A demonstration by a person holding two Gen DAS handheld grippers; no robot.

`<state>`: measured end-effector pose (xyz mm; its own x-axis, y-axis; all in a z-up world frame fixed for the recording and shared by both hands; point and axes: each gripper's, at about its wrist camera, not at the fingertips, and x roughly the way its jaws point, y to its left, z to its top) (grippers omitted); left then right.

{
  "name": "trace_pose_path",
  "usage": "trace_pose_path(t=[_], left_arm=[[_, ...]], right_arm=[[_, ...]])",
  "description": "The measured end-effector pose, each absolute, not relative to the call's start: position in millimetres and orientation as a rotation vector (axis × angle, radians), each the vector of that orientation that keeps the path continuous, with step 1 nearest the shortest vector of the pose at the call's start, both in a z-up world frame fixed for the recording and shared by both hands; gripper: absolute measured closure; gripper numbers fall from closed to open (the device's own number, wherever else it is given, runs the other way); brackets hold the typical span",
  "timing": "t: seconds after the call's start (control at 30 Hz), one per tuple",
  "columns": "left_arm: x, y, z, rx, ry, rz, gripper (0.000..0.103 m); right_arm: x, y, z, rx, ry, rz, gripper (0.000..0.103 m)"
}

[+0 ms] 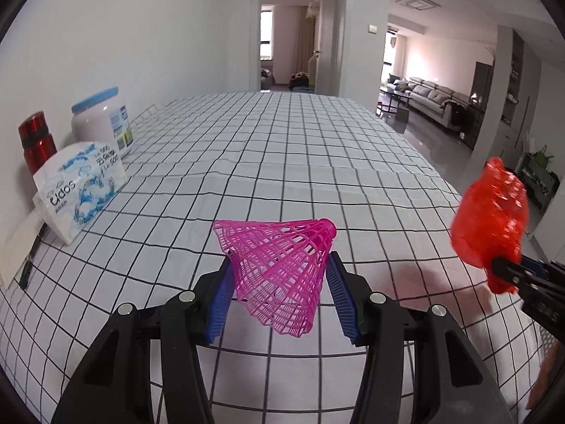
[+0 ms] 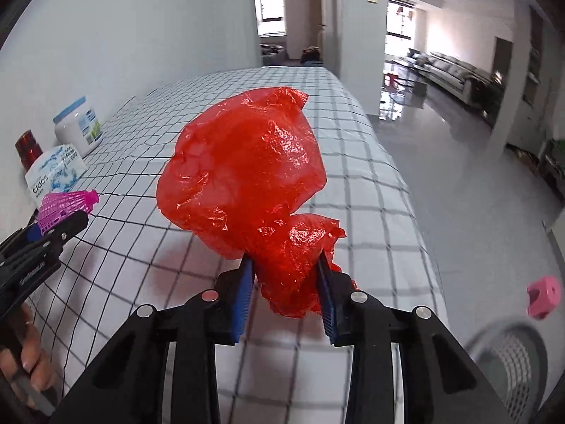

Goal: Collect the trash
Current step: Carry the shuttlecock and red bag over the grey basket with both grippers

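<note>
Red crumpled plastic bag [image 2: 243,173] clamped in right gripper [image 2: 286,282], pink shuttlecock [image 1: 279,268] gripped between left gripper [image 1: 280,282] pads, both lifted clear of table for binning

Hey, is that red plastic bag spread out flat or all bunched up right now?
Bunched up. The red plastic bag is crumpled into a wrinkled ball, pinched between the right gripper pads and held clear above the checked tablecloth.

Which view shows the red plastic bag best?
The right wrist view: the red plastic bag fills the centre, pinched between the right gripper pads. The left wrist view catches it only small and blurred at the right edge.
</note>
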<state>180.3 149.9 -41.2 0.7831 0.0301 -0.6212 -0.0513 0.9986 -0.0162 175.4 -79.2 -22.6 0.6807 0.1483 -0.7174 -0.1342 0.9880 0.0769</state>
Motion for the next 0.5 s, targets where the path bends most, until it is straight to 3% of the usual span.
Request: trace_pose_path(t=[0.5], left_arm=[[140.1,89.7,-26.0,0.052,0.641,-0.047,0.053]], right_arm=[[72.2,-151.2,-16.1,0.128,0.754,0.054,0.07]])
